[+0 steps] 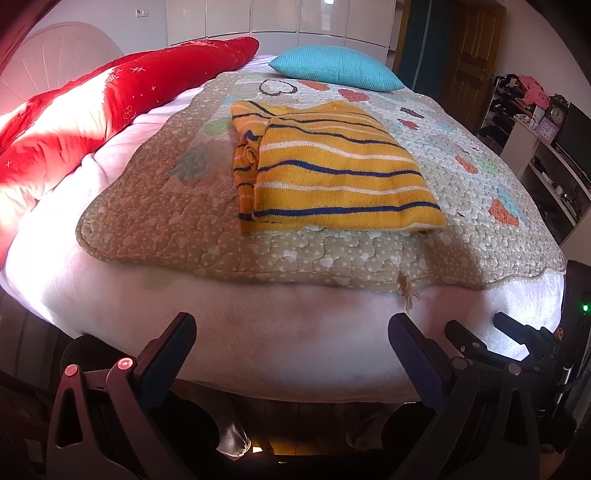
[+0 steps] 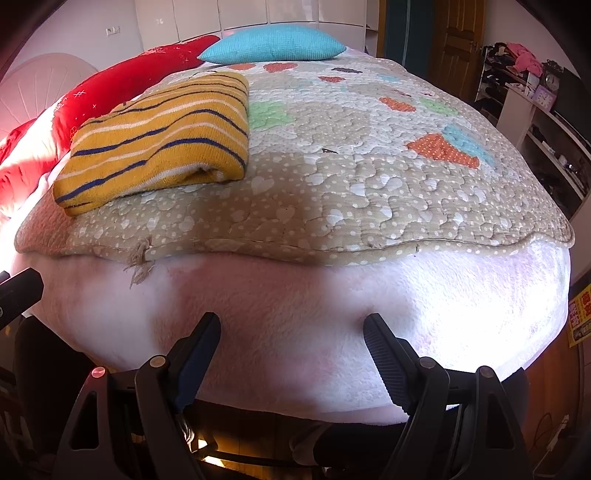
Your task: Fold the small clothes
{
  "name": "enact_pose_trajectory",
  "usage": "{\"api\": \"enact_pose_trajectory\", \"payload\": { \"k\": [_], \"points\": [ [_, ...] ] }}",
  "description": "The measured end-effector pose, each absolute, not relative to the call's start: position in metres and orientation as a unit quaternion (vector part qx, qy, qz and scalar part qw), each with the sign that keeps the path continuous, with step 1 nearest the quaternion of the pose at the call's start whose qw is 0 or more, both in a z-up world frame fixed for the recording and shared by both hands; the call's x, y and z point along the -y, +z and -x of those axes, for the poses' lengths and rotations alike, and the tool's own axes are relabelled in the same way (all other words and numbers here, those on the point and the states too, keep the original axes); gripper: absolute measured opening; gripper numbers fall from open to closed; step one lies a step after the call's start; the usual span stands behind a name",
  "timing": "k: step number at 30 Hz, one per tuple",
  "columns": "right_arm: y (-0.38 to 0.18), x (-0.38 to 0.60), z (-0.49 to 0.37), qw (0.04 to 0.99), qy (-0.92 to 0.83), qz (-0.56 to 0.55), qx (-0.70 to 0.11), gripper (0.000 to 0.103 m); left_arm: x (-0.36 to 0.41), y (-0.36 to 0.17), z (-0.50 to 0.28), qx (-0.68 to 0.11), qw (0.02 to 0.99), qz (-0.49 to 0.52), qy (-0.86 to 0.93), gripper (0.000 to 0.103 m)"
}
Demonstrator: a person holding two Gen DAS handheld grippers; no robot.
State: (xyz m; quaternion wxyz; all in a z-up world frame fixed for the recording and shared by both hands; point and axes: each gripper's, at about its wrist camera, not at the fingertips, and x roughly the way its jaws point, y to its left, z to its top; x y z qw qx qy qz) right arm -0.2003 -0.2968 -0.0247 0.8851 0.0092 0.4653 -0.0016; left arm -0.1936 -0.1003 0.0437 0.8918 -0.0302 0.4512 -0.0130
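- at the near edge of the bed, left tongs (image 1: 291, 334) spread wide, gripping nothing, hanging over the pale fleece blanket (image 1: 258, 347).
- beside them on the right, right tongs (image 2: 291, 334) likewise wide apart and empty, above the same fleece (image 2: 295, 325); seen also at the right margin of the left wrist view (image 1: 476, 332).
- just beyond the tips, beige quilt (image 1: 155, 221) with white dots and hearts, laid over the fleece, its hem showing a frayed tuft (image 1: 408, 291).
- on the quilt, well apart from both tongs, folded yellow sweater (image 1: 332, 170) with blue and white stripes, lying flat, a bunched sleeve part along its left side.
- from the right wrist view, same sweater (image 2: 159, 136) to the upper left, a folded end facing the camera, layers visible.
- further back, turquoise pillow (image 1: 336, 72) at the far end of the bed, clear of the sweater.
- along the left side, red duvet (image 1: 110, 99) with small white marks, partly in bright sunlight.
- far right, shelves (image 1: 546, 147) with a clock and clutter; behind, brown wooden door (image 1: 476, 55) and white wardrobe fronts (image 1: 258, 18).
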Motion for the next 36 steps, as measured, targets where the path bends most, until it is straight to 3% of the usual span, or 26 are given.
{"api": "enact_pose_trajectory", "payload": {
  "k": [36],
  "points": [
    [-0.034,0.296,0.197,0.878,0.007,0.002,-0.478,0.09,0.093,0.024,0.187,-0.488,0.87,0.066,-0.024,0.103]
  ]
}}
